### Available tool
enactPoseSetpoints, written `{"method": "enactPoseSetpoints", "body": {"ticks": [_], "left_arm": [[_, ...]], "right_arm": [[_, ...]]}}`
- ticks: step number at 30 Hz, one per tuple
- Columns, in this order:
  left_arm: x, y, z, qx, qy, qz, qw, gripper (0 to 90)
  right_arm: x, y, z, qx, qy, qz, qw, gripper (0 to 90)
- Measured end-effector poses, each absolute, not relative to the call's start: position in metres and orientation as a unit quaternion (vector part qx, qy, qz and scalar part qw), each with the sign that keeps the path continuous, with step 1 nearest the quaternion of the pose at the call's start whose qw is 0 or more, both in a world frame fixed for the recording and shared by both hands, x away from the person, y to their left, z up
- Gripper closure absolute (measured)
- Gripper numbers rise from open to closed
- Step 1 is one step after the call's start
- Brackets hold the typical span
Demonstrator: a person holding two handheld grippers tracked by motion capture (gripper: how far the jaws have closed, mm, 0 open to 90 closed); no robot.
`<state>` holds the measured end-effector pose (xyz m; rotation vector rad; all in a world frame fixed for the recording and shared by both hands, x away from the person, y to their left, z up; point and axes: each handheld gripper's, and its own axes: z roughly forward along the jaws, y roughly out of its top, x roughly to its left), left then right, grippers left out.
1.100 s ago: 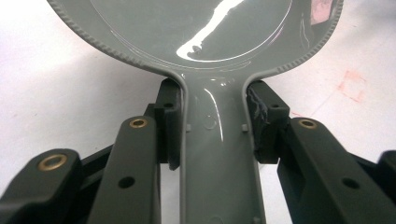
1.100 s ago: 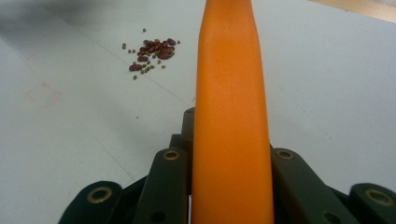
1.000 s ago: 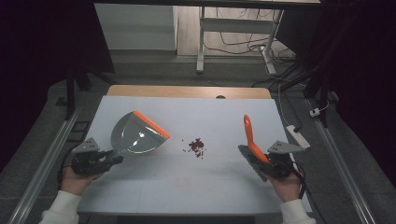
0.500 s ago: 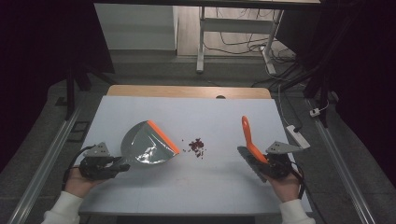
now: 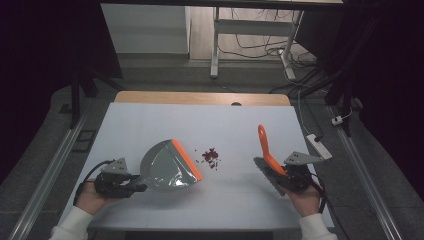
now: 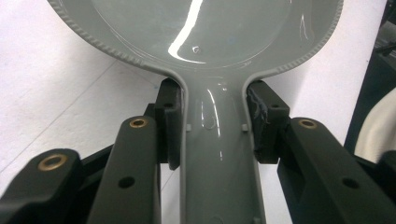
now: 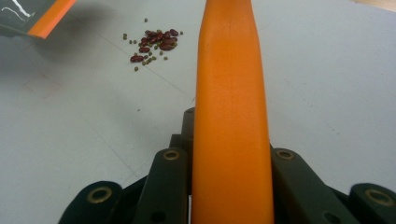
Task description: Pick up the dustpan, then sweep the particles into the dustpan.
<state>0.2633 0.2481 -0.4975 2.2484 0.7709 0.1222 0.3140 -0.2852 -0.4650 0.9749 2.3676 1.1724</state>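
The left hand-held gripper [image 5: 131,186] is clamped on the handle of the grey dustpan [image 5: 167,166], and since a second ago it has carried the pan across the surface [image 5: 150,120] toward the small pile of red beans [image 5: 211,157]. Its orange lip [image 5: 187,159] now lies just beside the pile, ready for sweeping. The right hand-held gripper [image 5: 280,176], unmoved, is clamped on the orange-handled brush [image 5: 266,150], well apart from the beans on their other side.

A lab-like recording room is showing: loose black cables [image 5: 250,42] are lying on the floor behind the white-topped wooden table [image 5: 150,120], dark surroundings closing in.
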Motion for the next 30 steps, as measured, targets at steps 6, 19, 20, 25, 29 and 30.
{"method": "enactPoseSetpoints", "body": {"ticks": [6, 19, 20, 25, 29, 30], "left_arm": [[0.262, 0.244, -0.499, 0.883, 0.294, 0.042, 0.364, 61.8], [0.261, 0.249, -0.498, 0.882, 0.299, 0.036, 0.362, 61.8], [0.261, 0.25, -0.497, 0.882, 0.299, 0.037, 0.362, 61.7], [0.261, 0.252, -0.497, 0.882, 0.302, 0.036, 0.36, 61.8], [0.262, 0.251, -0.498, 0.884, 0.301, 0.035, 0.357, 61.8], [0.262, 0.251, -0.499, 0.884, 0.301, 0.035, 0.356, 61.7]], "right_arm": [[0.314, -0.284, -0.465, 0.341, 0.829, 0.412, 0.162, 76.6], [0.333, -0.264, -0.452, 0.339, 0.817, 0.434, 0.171, 76.6], [0.336, -0.261, -0.451, 0.337, 0.818, 0.433, 0.171, 76.6], [0.348, -0.248, -0.45, 0.342, 0.817, 0.434, 0.166, 76.6], [0.354, -0.241, -0.451, 0.341, 0.819, 0.431, 0.165, 76.6], [0.357, -0.237, -0.451, 0.341, 0.819, 0.432, 0.165, 76.6]]}}
